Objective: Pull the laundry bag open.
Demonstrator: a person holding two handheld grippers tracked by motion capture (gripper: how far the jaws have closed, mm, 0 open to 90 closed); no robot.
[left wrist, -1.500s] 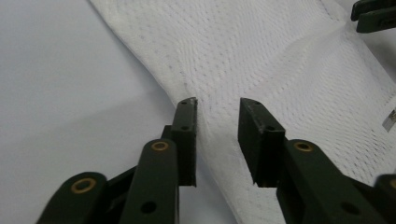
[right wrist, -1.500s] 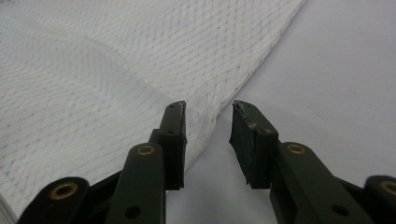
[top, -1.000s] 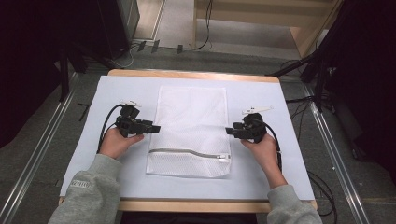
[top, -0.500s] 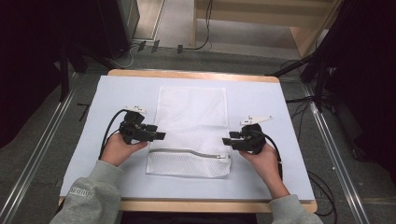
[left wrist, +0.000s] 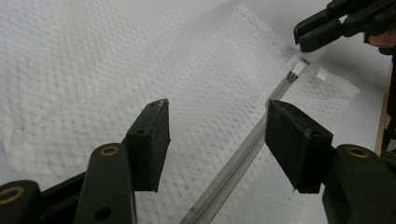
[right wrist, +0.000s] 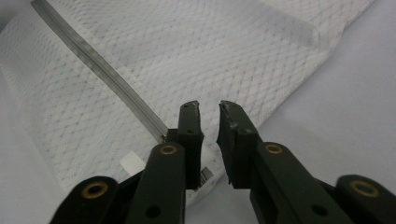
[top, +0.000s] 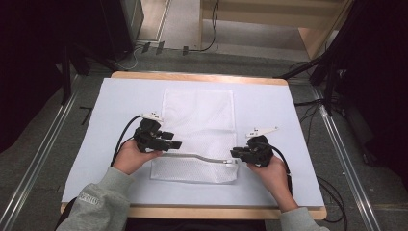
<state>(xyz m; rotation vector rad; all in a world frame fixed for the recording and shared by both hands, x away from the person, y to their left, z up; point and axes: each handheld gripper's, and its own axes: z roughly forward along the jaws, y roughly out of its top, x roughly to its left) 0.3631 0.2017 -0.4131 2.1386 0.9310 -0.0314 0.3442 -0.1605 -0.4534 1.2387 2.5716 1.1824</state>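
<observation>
Left gripper (top: pixel 174 143): jaws stand wide open with nothing between the pads; in the left gripper view they straddle the zipper line from above, not touching the mesh. It hovers over the bag's left part, above the zipper.
Mesh bag (top: pixel 199 115): white netted laundry bag lying flat in the middle of the pale sheet (top: pixel 288 125) that covers the table, its short edge toward the person.
Zipper (top: pixel 202 157): grey strip running across the near part of the bag, slightly kinked at mid-length; the slider and its white pull tab (left wrist: pixel 320 73) sit at the right end.
Right gripper (top: pixel 234 153): its jaws have just been closing and now leave only a narrow slit; in the right gripper view they sit at the zipper's end, at the slider, but whether the pads pinch the pull I cannot tell.
Step, as I judge it: opening the bag by drawing the slider leftward.
Doing it well: close the left pads on the fabric beside the track to hold it taut, confirm a firm pinch on the pull, then draw level along the track so the mesh does not bunch at the kink.
</observation>
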